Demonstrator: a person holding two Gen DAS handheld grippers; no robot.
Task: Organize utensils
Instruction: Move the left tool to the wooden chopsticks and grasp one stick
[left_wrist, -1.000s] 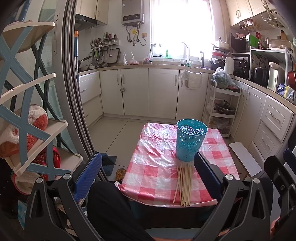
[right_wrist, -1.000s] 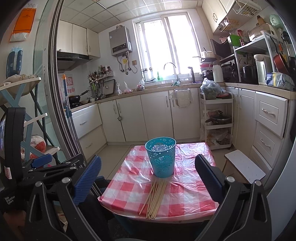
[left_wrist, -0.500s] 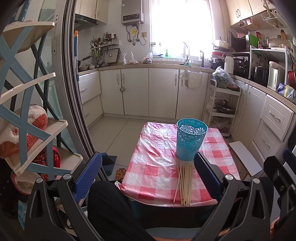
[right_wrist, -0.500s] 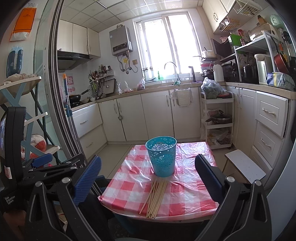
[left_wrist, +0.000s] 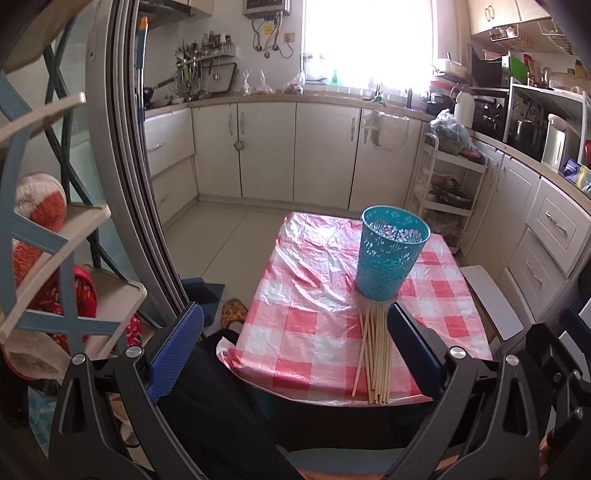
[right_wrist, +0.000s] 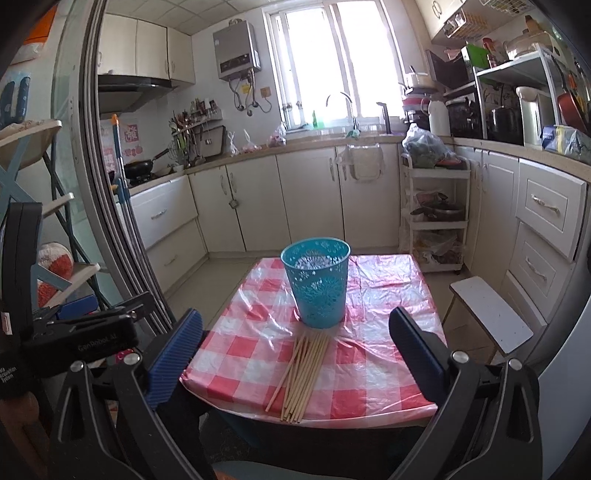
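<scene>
A teal perforated holder (left_wrist: 390, 255) (right_wrist: 318, 283) stands upright on a small table with a red-and-white checked cover (left_wrist: 295, 325) (right_wrist: 243, 354). Several wooden chopsticks (left_wrist: 373, 350) (right_wrist: 303, 369) lie side by side on the cover, from the holder's base toward the near table edge. My left gripper (left_wrist: 293, 352) hangs open before the table's near edge, nothing between its blue pads. My right gripper (right_wrist: 295, 350) is open too, short of the table, with the chopsticks showing between its fingers. The left gripper's body (right_wrist: 81, 332) appears at the left of the right wrist view.
A white stool (right_wrist: 489, 314) stands right of the table. A plastic shelf rack with a red-and-white plush (left_wrist: 35, 206) is at the left beside a sliding door frame (left_wrist: 136, 184). Kitchen cabinets (right_wrist: 306, 199) and a white trolley (right_wrist: 436, 206) line the back. A dark trouser leg (left_wrist: 221, 406) lies below.
Both views have shifted slightly, with the table and holder sitting a touch lower and closer. The chopsticks and holder have not moved; both grippers stay open.
</scene>
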